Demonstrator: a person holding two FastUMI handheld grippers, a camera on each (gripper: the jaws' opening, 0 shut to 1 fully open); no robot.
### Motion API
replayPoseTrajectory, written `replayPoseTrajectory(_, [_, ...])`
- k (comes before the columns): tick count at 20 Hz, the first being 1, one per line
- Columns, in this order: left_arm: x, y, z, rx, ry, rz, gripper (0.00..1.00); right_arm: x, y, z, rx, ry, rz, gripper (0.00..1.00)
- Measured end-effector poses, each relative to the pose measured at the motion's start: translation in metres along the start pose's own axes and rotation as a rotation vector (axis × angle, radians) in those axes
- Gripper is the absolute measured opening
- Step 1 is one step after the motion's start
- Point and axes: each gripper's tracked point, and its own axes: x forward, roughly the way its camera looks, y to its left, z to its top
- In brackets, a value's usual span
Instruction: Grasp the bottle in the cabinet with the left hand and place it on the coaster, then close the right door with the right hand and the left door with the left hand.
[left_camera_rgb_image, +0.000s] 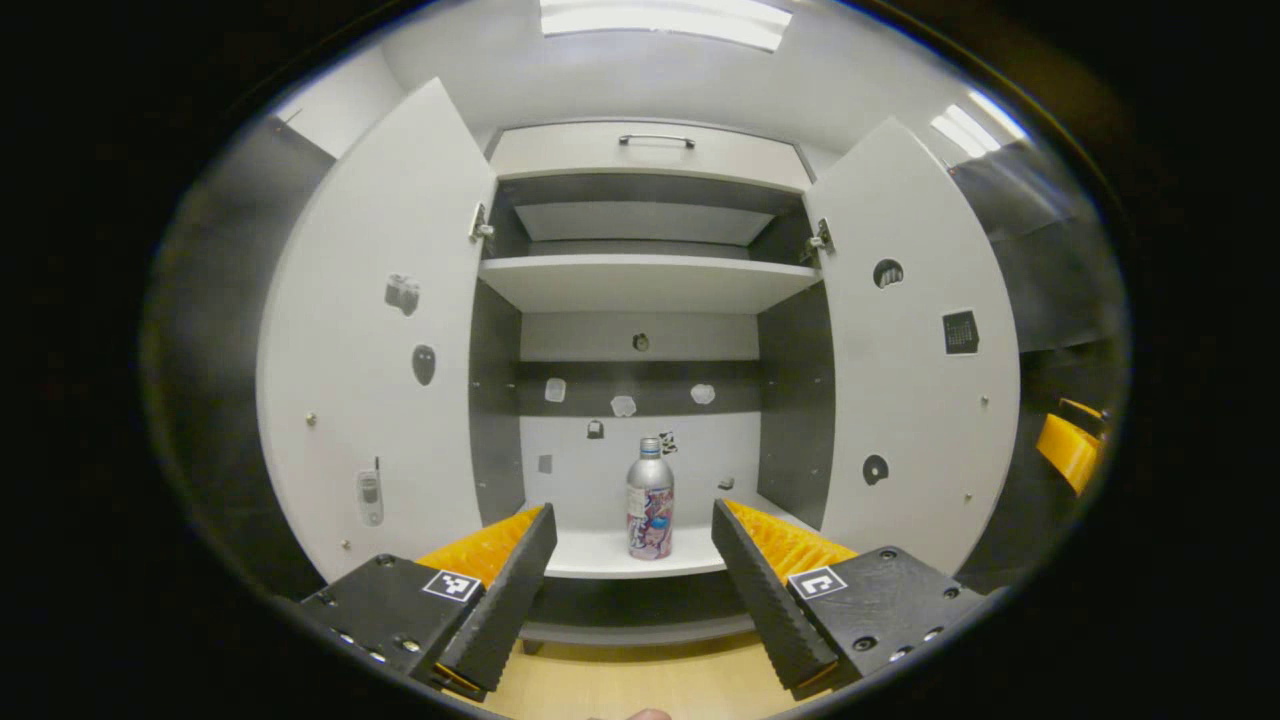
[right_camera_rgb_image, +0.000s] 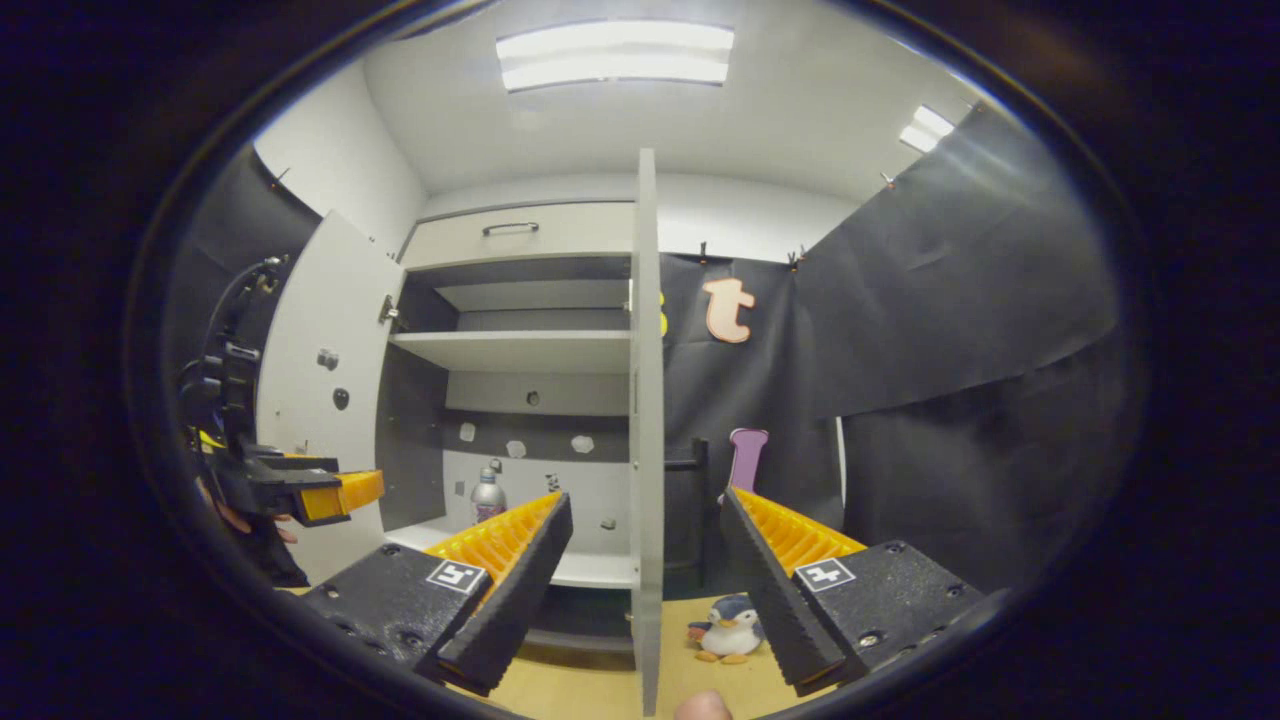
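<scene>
A silver bottle (left_camera_rgb_image: 650, 498) with a colourful label stands upright on the cabinet's bottom shelf (left_camera_rgb_image: 600, 552), near the middle. My left gripper (left_camera_rgb_image: 634, 565) is open in front of the cabinet, still short of the bottle, which shows between its fingers. Both doors stand wide: the left door (left_camera_rgb_image: 370, 340) and the right door (left_camera_rgb_image: 915, 350). In the right gripper view the bottle (right_camera_rgb_image: 487, 496) is small on the shelf, and the right door (right_camera_rgb_image: 648, 420) is seen edge-on straight ahead. My right gripper (right_camera_rgb_image: 646, 560) is open, with that door edge between its fingers. The left gripper (right_camera_rgb_image: 340, 494) shows at the far left.
An upper shelf (left_camera_rgb_image: 645, 280) and a drawer with a metal handle (left_camera_rgb_image: 655, 140) sit above the bottle. Small stickers dot the doors and back panel. A toy penguin (right_camera_rgb_image: 730, 630) lies on the wooden tabletop (right_camera_rgb_image: 590, 690) to the right of the door. Black cloth (right_camera_rgb_image: 950, 350) hangs beyond it.
</scene>
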Motion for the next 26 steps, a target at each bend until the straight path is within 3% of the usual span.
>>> replayPoseTrajectory(5, [0.061,-0.018,-0.020,0.004,0.043,-0.045,0.96,-0.014,-0.037,-0.012,-0.026,0.030,-0.087,0.97])
replayPoseTrajectory(6, [0.074,-0.019,-0.023,0.003,0.048,-0.046,1.00,-0.017,-0.047,-0.011,-0.033,0.027,-0.116,0.98])
replayPoseTrajectory(8, [0.099,-0.017,-0.033,0.000,0.059,-0.034,0.96,-0.022,-0.066,-0.012,-0.035,0.022,-0.176,0.97])
replayPoseTrajectory(12, [0.144,-0.015,-0.057,-0.002,0.108,-0.035,0.96,-0.033,-0.092,-0.015,-0.027,0.022,-0.281,0.97])
replayPoseTrajectory(13, [0.154,-0.013,-0.062,0.007,0.116,-0.029,1.00,-0.038,-0.098,-0.016,-0.029,0.022,-0.305,0.97])
replayPoseTrajectory(17, [0.192,-0.009,-0.088,0.015,0.177,-0.031,0.96,-0.057,-0.111,-0.015,-0.046,0.016,-0.396,0.97])
replayPoseTrajectory(19, [0.210,-0.007,-0.100,0.014,0.207,-0.032,1.00,-0.063,-0.114,-0.014,-0.054,0.015,-0.425,0.97])
replayPoseTrajectory(20, [0.217,-0.008,-0.104,0.011,0.215,-0.039,0.96,-0.067,-0.115,-0.012,-0.060,0.012,-0.441,0.97])
replayPoseTrajectory(26, [0.251,-0.003,-0.108,0.068,0.184,-0.021,0.96,-0.069,-0.116,-0.012,-0.061,0.022,-0.466,0.98])
